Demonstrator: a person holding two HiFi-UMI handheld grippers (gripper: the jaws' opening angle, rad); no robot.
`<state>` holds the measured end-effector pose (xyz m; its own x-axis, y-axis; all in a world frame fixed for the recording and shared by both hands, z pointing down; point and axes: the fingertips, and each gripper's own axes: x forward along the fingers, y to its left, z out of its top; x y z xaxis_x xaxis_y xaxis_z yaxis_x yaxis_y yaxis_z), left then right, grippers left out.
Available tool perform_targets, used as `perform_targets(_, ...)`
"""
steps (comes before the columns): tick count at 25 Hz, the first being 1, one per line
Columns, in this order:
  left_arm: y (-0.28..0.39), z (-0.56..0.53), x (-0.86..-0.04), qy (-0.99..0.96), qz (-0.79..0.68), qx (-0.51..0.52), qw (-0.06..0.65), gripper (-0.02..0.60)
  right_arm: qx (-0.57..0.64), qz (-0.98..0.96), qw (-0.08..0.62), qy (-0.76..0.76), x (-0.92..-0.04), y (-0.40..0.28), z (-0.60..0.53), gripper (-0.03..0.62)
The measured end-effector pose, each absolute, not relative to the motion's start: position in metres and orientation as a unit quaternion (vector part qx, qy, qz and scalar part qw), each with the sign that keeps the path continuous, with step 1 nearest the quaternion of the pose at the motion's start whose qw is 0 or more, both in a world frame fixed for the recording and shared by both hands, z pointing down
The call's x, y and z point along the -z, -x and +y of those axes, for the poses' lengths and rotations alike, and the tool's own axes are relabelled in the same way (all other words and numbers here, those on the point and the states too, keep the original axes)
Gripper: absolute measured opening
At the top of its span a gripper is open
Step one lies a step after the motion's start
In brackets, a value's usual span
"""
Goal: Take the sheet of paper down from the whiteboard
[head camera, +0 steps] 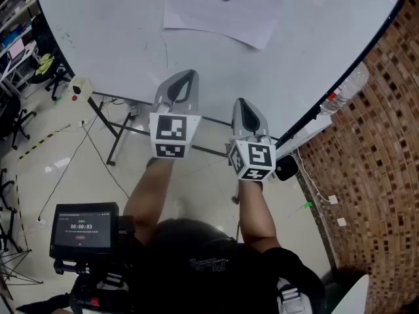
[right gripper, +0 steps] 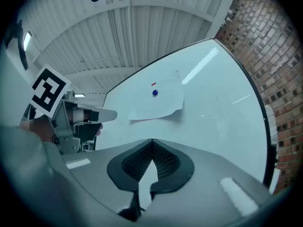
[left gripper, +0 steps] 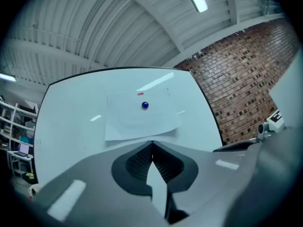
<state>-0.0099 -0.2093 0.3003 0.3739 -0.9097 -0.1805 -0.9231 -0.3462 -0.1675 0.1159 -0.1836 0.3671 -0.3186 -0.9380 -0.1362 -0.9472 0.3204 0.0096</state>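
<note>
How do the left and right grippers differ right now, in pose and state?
The left gripper reaches further up the head view, nearer the sheet of paper, than the right gripper. The left gripper view faces the sheet nearly square. The right gripper view sees the whiteboard slanted, with the left gripper at its edge. Shared: both are shut with nothing between the jaws, and neither touches the sheet.

The small black screen device (head camera: 81, 227) at the head view's lower left shows white timer digits, seemingly 00:00:03; its smaller lines are illegible; the white cube (head camera: 171, 136) on the left gripper (head camera: 188, 74) and the like cube (head camera: 253, 160) on the right gripper (head camera: 240, 102) bear black square marker patterns; the faint print (head camera: 208, 264) on the dark shirt (head camera: 190, 241) and the tiny red label (left gripper: 140, 93) on the white paper sheet (left gripper: 142, 119) are unreadable.
</note>
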Motion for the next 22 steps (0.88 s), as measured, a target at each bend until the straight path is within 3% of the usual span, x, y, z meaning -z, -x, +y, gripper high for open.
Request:
perform_targets(6,0.010,-0.265,-0.268,0.834,0.529,-0.033,0.153,0.003,-0.035,0.792,0.053,0.607,-0.358,-0.113,-0.232,0.012)
perform_targets(10,0.001,-0.296,-0.241,0.838,0.509,-0.016,0.193,0.068,-0.065,0.771,0.035,0.632,-0.345,-0.114,-0.252,0.014)
perform_targets(14,-0.011,-0.315,-0.218,0.835,0.502,-0.009,0.226,0.109,-0.026,0.788,0.084,0.609,-0.326,-0.124,-0.265,0.018)
perform_targets(17,-0.025,-0.324,-0.198,0.828,0.501,-0.007,0.250,0.112,0.007,0.809,0.129,0.573,-0.307,-0.132,-0.275,0.138)
perform_targets(22,-0.034,-0.336,-0.179,0.818,0.512,-0.005,0.264,0.123,0.028,0.821,0.162,0.547,-0.290,-0.146,-0.292,0.160)
